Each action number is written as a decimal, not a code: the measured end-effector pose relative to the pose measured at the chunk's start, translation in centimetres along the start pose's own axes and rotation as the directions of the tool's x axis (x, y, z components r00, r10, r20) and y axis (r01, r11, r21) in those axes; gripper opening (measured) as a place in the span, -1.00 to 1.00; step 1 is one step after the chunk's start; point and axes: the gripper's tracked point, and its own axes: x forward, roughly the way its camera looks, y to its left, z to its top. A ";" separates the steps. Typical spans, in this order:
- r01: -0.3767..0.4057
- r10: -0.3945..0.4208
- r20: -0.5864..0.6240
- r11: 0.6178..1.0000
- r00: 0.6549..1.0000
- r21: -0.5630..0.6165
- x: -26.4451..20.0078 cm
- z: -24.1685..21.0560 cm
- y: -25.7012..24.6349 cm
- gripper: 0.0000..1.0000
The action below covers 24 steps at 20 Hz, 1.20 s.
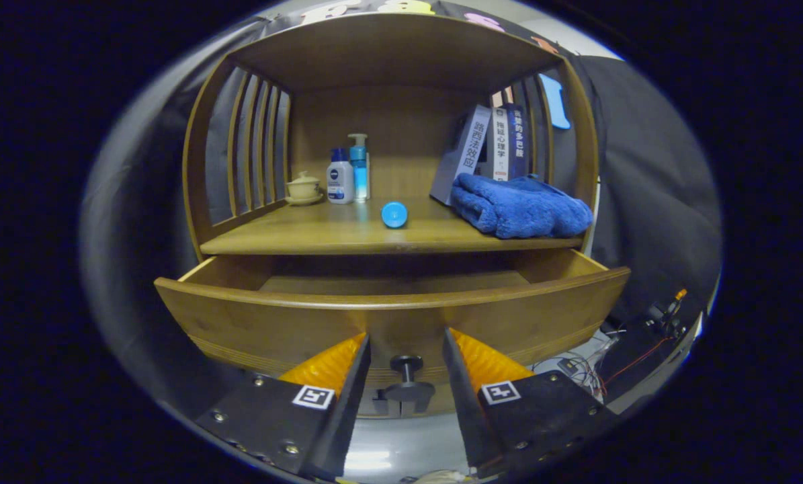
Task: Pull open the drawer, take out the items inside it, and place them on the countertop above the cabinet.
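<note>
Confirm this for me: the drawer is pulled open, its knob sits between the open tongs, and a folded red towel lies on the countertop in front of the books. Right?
One thing is off: the towel is blue, not red. The gripper view shows it folded on the countertop in front of the books. The drawer is pulled open, and its knob sits between the open tongs, untouched by either finger.

The pulled-out wooden drawer [394,316] sits below the wooden countertop shelf [347,235]. On it, left to right: lidded ceramic cup [304,187], two bottles [349,177], round blue cap [394,214], folded blue towel [522,206] before leaning books [487,149]. The drawer's dark knob [406,376] lies between the gripper [406,356] fingers, untouched.
</note>
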 end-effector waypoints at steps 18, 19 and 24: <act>-0.068 0.063 0.044 0.988 0.997 0.138 6.7 1.6 0.6 0.31; -0.067 0.062 0.042 0.986 0.997 0.151 6.7 1.4 0.6 0.32; -0.076 0.060 0.099 0.983 0.993 0.166 4.6 4.7 0.5 0.32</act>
